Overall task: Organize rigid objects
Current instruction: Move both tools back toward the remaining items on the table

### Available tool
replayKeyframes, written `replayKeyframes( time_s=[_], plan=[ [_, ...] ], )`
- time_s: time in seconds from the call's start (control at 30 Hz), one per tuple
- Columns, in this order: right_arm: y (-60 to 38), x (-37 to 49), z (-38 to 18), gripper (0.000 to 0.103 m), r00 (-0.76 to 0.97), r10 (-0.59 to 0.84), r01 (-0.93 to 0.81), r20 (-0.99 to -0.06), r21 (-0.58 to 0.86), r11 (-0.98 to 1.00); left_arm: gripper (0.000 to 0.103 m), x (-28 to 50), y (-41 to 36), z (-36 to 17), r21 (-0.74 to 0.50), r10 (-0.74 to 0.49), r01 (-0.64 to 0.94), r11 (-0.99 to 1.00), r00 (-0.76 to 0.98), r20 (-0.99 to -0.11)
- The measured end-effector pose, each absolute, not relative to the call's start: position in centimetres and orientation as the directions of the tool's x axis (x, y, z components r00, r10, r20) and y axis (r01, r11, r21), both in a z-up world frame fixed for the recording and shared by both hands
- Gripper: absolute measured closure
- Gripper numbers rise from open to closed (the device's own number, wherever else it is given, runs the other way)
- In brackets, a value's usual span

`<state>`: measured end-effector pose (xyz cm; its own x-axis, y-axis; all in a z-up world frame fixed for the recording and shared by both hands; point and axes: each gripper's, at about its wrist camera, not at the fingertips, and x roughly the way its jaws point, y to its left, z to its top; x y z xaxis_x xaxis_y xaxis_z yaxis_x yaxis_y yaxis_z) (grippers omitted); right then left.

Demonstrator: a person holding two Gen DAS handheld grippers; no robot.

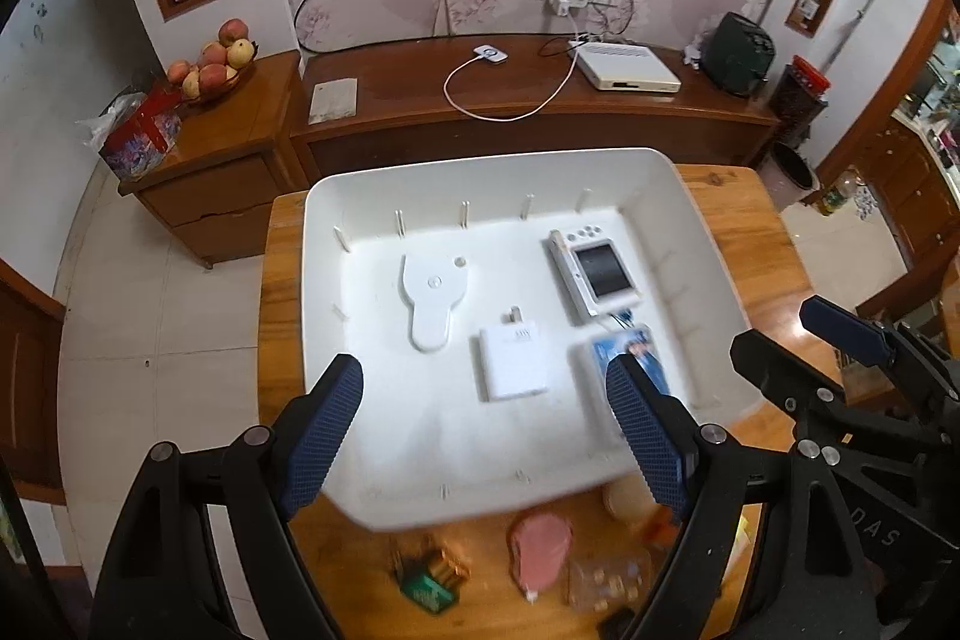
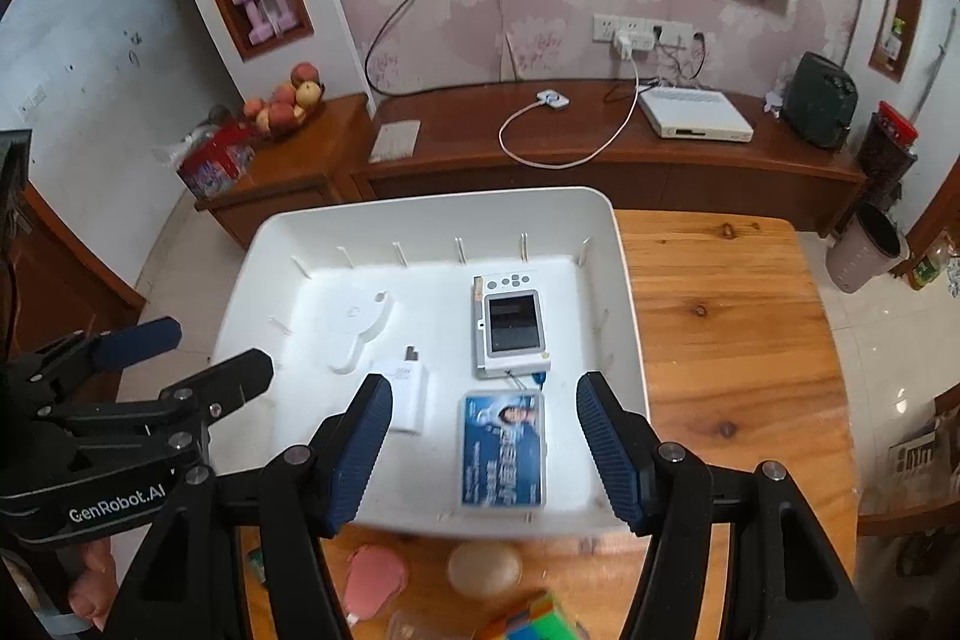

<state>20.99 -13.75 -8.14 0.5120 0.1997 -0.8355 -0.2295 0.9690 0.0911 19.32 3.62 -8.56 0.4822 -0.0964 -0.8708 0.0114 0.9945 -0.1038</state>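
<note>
Tray (image 1: 336,220): white, rectangular, on the wooden table (image 2: 720,310), reaching the table's far left corner; its long axis runs left to right along the table's far edge.
Camera (image 2: 510,331): in the tray's far right part, screen up, long axis running from the far wall toward the near wall, button end toward the far wall.
Card case (image 2: 503,451): clear, blue printed card inside, flat near the tray's near right corner, just beside the camera's near end; long axis far to near, portrait end toward the camera.
Charger (image 1: 513,364): white block, mid-tray near the near wall, left of the card case; prongs point toward the far wall.
Flat white piece (image 1: 432,298): keyhole shape, left of the charger, rounded narrow end toward the near wall.
Left gripper (image 1: 486,436): over the tray's near wall, fingers set wide, nothing between them.
Right gripper (image 2: 483,451): above the card case, fingers apart on either side, clear of it, holding nothing.
Table's near edge: pink flat item (image 1: 540,550), pale round object (image 2: 485,568), blurred.
</note>
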Motion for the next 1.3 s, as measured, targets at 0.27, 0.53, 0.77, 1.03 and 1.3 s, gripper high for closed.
replayKeyframes(
  time_s=[0.27,0.53,0.77,1.03,1.3],
  plan=[
    [-14.4,15.3,-4.6,0.038,0.569,0.202,-0.226,-0.797,0.085,0.970,0.018,14.9,3.8,-5.6,-0.126,-0.132,0.046,0.991,0.510,-0.850],
    [-14.9,9.7,-3.3,0.037,0.592,0.206,-0.229,-0.779,0.082,0.970,0.018,11.4,5.9,-4.7,-0.144,-0.147,0.047,0.988,0.524,-0.839],
    [-14.9,5.0,-4.2,0.035,0.604,0.211,-0.256,-0.768,0.064,0.965,0.018,8.8,7.0,-5.9,-0.154,-0.156,0.047,0.987,0.514,-0.843],
    [-14.9,0.9,-7.3,0.035,0.600,0.208,-0.312,-0.772,0.014,0.950,0.018,6.9,6.9,-9.8,-0.136,-0.166,0.098,0.986,0.455,-0.875],
    [-15.9,-1.1,-14.2,0.035,0.518,0.164,-0.295,-0.840,0.005,0.956,0.018,6.6,6.8,-15.1,-0.111,-0.166,0.165,0.980,0.370,-0.914]
  ],
)
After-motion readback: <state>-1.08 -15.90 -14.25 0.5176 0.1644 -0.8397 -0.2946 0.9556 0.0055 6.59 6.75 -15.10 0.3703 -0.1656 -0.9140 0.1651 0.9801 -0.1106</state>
